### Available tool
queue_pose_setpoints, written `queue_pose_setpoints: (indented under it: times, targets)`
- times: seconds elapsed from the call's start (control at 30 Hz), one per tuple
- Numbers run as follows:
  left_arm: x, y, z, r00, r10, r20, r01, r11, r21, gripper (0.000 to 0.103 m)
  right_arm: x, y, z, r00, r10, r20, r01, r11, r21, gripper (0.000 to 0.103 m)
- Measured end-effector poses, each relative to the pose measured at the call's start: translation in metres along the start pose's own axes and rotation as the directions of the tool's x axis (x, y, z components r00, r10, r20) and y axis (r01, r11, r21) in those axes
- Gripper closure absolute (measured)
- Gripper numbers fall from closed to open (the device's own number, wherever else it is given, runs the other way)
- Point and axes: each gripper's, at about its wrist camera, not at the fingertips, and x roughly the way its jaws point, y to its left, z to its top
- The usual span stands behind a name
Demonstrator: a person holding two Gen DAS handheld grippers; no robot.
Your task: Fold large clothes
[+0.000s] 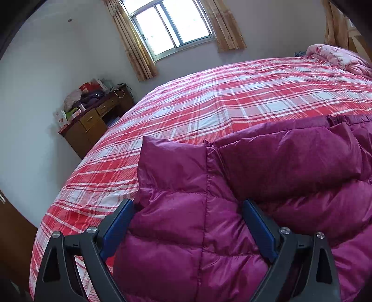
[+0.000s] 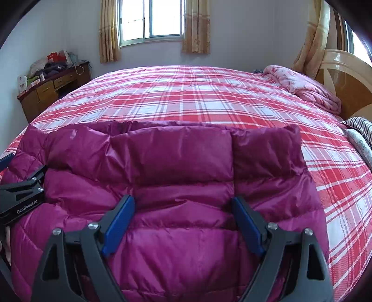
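Note:
A magenta quilted down jacket [image 1: 200,209] lies on the near side of the bed, also filling the lower half of the right wrist view [image 2: 176,167]. My left gripper [image 1: 188,206] is open, its blue-padded fingers spread just above the jacket's left part. My right gripper [image 2: 182,204] is open, its fingers spread over the jacket's middle. The left gripper's body [image 2: 21,192] shows at the left edge of the right wrist view, over the jacket's left side. Neither gripper holds any cloth.
The bed [image 2: 197,100] has a red and white plaid cover. A pink folded quilt [image 2: 302,86] lies by the headboard [image 2: 344,79] at the far right. A cluttered wooden desk [image 2: 46,90] stands at the far left under the window [image 2: 151,18]. A striped cloth [image 2: 360,125] sits at the right edge.

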Motion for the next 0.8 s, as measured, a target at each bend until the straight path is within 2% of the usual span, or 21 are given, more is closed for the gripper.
queue_pose_setpoints:
  times: [0.3, 0.8]
  targets:
    - [0.013, 0.004, -0.001, 0.996, -0.064, -0.070, 0.062, 0.998, -0.026, 0.005, 0.008, -0.003, -0.001, 0.999, 0.004, -0.039, -0.004, 1.000, 0.015, 0.015]
    - [0.018, 0.002, 0.000, 0.994, -0.061, -0.090, 0.059, 0.998, -0.017, 0.004, 0.017, -0.001, -0.001, 0.996, -0.021, -0.092, 0.020, 1.000, -0.005, 0.012]
